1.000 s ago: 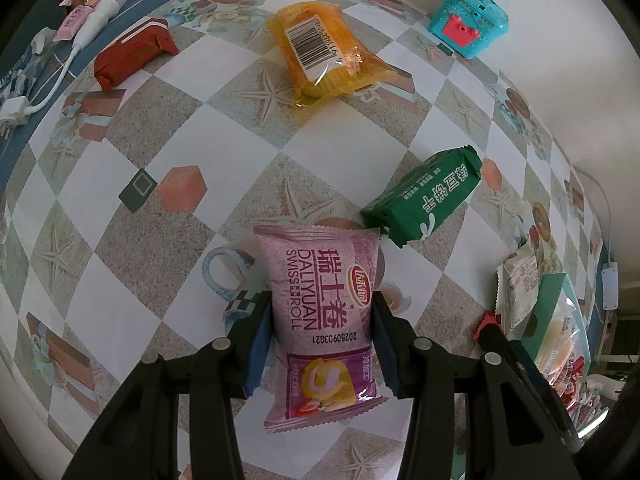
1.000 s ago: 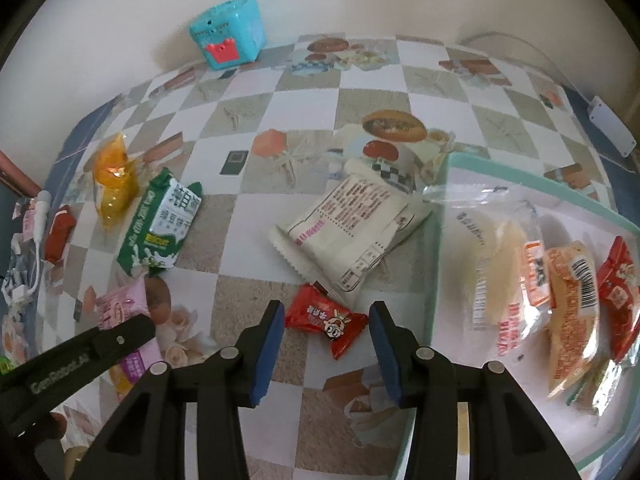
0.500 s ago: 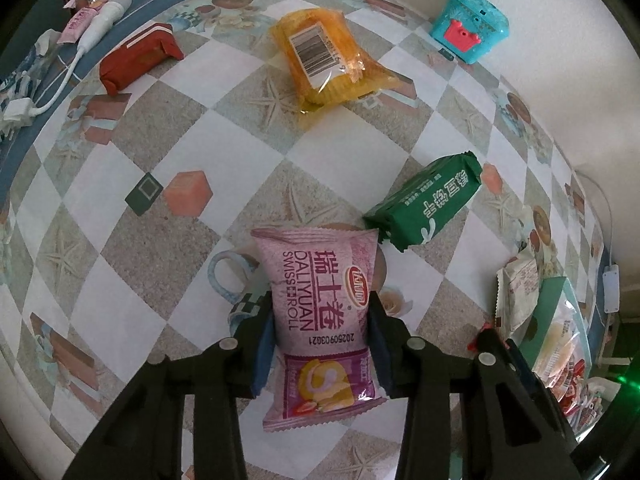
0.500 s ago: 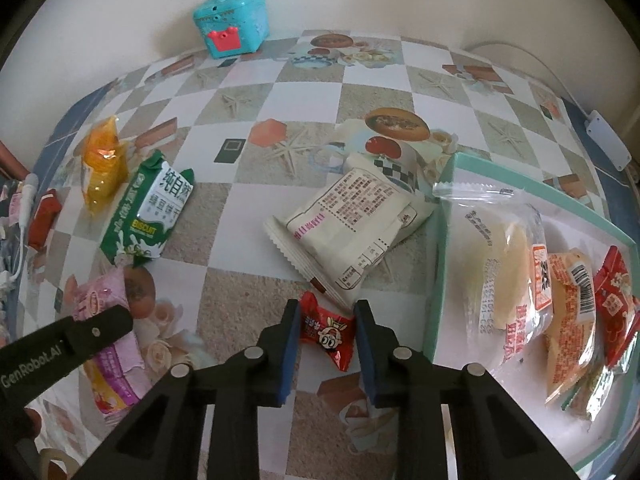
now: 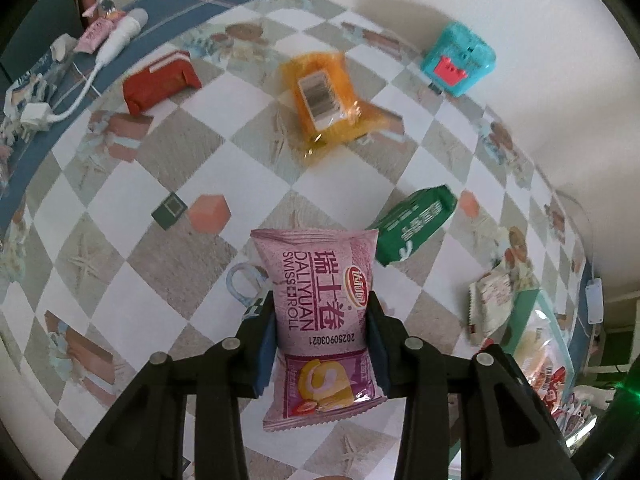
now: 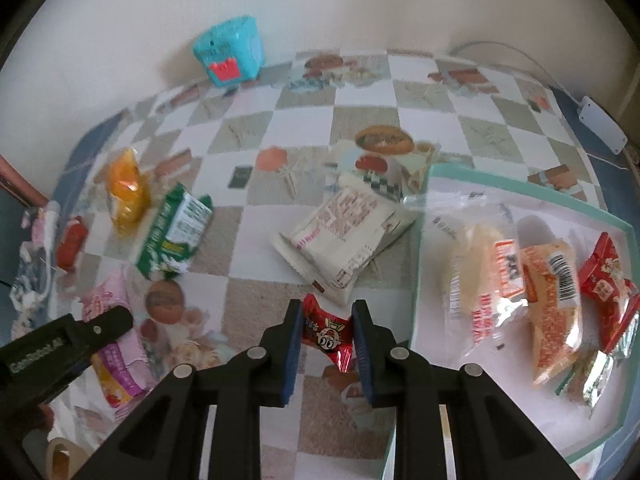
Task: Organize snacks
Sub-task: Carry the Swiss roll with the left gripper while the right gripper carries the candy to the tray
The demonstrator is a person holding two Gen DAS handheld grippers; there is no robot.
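**Left wrist and right wrist views: two snacks pinched, one in each tool**

Left wrist view shows the left gripper (image 5: 322,336) with its blue pads pressed against both long sides of a pink Swiss roll packet (image 5: 322,320), which stands lengthwise between the fingers, its top edge toward twelve o'clock and its bottom seam hanging back toward six. The right gripper (image 6: 325,332) pinches a small red candy wrapper (image 6: 326,334), crumpled between its blue pads.

From the pink packet, a green biscuit packet (image 5: 412,226) lies at about two o'clock, an orange packet (image 5: 326,98) with a barcode at twelve, and a red-brown pouch (image 5: 160,82) at ten. A turquoise box (image 5: 458,60) with a red patch sits against the white wall at one o'clock. In the right wrist view a white packet (image 6: 342,236) lies just beyond the red wrapper at twelve, touching the teal-rimmed tray (image 6: 420,264) at three o'clock, which holds several wrapped snacks (image 6: 554,304).

Everything rests on a checked tablecloth (image 5: 120,208) of white and sandy squares, printed with starfish, cups and burgers, with a blue border. A white cable and plug (image 5: 36,114) lie at its nine o'clock edge.

The pink packet reads "DALIYUAN SWISS ROLL" with Chinese characters and a date code. The left tool's arm reads "GenRobot.AI".
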